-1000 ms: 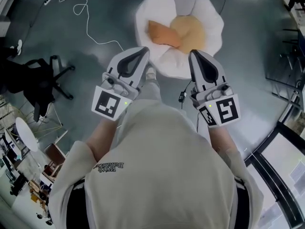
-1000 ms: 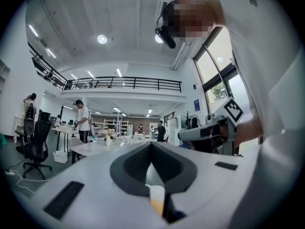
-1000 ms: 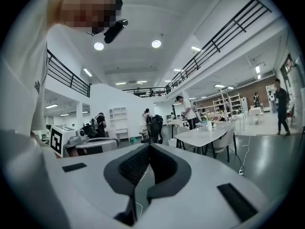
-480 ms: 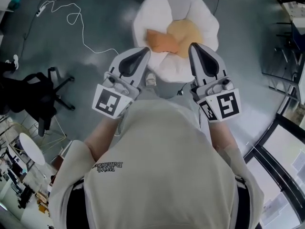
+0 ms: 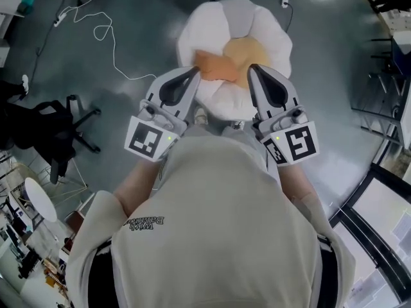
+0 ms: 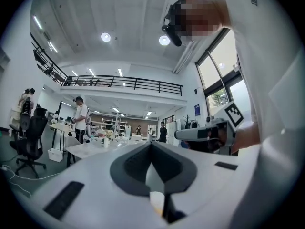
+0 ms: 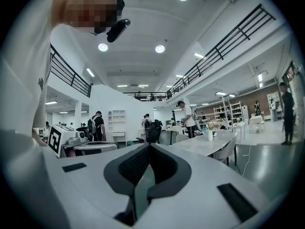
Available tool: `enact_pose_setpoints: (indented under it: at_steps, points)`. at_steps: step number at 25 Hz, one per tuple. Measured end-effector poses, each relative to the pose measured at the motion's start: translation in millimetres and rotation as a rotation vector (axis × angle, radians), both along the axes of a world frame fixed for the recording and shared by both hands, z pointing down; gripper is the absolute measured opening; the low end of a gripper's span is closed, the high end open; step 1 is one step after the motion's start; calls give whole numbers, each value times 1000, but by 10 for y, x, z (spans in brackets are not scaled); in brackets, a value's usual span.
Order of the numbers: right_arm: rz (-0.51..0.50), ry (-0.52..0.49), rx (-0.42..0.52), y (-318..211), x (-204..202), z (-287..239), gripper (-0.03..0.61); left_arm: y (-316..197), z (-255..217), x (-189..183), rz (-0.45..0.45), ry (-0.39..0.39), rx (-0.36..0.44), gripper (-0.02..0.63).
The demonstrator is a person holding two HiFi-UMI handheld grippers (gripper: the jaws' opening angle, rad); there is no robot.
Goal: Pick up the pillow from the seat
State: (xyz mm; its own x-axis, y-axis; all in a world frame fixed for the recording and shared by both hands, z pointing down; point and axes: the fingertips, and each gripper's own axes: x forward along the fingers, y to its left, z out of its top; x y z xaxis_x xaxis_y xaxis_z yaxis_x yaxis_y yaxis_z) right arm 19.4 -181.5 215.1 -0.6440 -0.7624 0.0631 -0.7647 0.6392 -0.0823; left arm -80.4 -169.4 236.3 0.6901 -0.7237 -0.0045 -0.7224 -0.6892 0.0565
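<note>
1. Approach: the white petal-shaped plush seat (image 5: 273, 31) sits closer under both grippers than a second ago.
2. The flat orange pillow (image 5: 215, 66) lies on its middle, untouched.
3. The left gripper (image 5: 192, 74) and right gripper (image 5: 252, 70) are closed and empty, so opening comes next.

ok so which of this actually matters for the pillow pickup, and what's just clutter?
Job:
- orange pillow, lying on the seat
- white seat
- left gripper and right gripper, both shut and empty

Lying about:
- black office chair
- white cable on the floor
- power strip beyond the seat
</note>
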Motion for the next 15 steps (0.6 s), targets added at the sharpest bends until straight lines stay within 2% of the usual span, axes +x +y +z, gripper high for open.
enact_pose_setpoints:
  at_steps: [3,6,11,13,14,15]
  points:
    - [-32,-31,-35,-20,91,22,11,7,-51,13,-46,0,26,9]
    - [-63,-6,-29,-51,155,54,11,10,-90,42,-82,-7,41,9]
    - [-89,4,-42,-157,184,246,12,-78,-11,43,-132,-24,35,9]
    - [-97,4,-46,-233,138,306,19,-152,32,-23,-150,-8,18,9]
    - [-111,10,-52,-278,92,349,72,-200,52,-68,-160,5,9,9]
    - [-129,21,-61,-325,34,406,157,-252,74,-113,-171,12,5,9]
